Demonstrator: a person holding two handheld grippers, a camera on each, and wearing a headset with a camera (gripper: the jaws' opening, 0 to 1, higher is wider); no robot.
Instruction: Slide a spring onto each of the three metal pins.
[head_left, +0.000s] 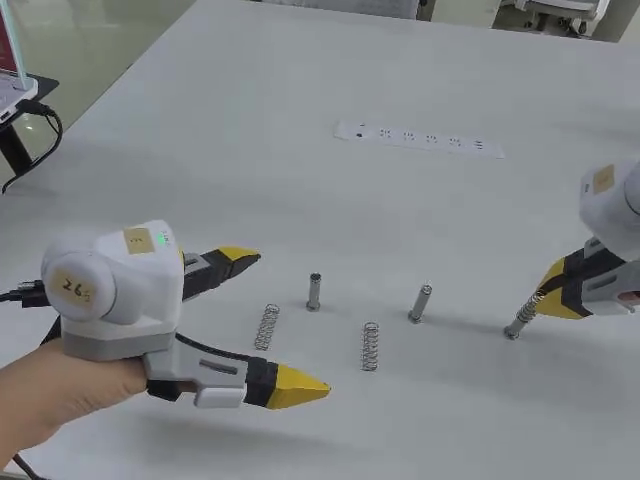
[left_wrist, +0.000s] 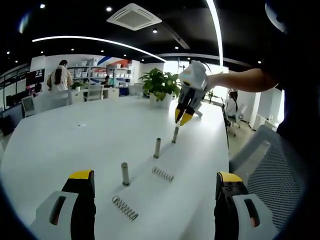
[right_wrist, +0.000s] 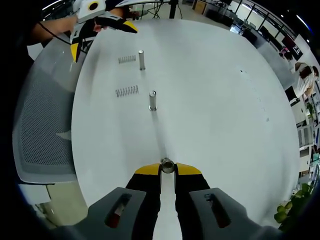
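Progress: about one of three fitted. The right claw (head_left: 545, 298) is closed on the top of the right pin (head_left: 511, 333) near the bench's (head_left: 300, 150) right edge, and the fitted spring (head_left: 526, 313) is coiled along its shaft. Outstanding: the left pin (head_left: 314, 292) and middle pin (head_left: 421, 304) stand bare, with the left spring (head_left: 266, 327) and middle spring (head_left: 370, 346) lying loose toward the front edge, in no tray or holder. The left claw (head_left: 285, 322) is spread wide and empty, near the front-left corner.

Left tool (head_left: 285, 322) gapes wide — right tool (head_left: 545, 297) pinched on a pin (head_left: 520, 322).
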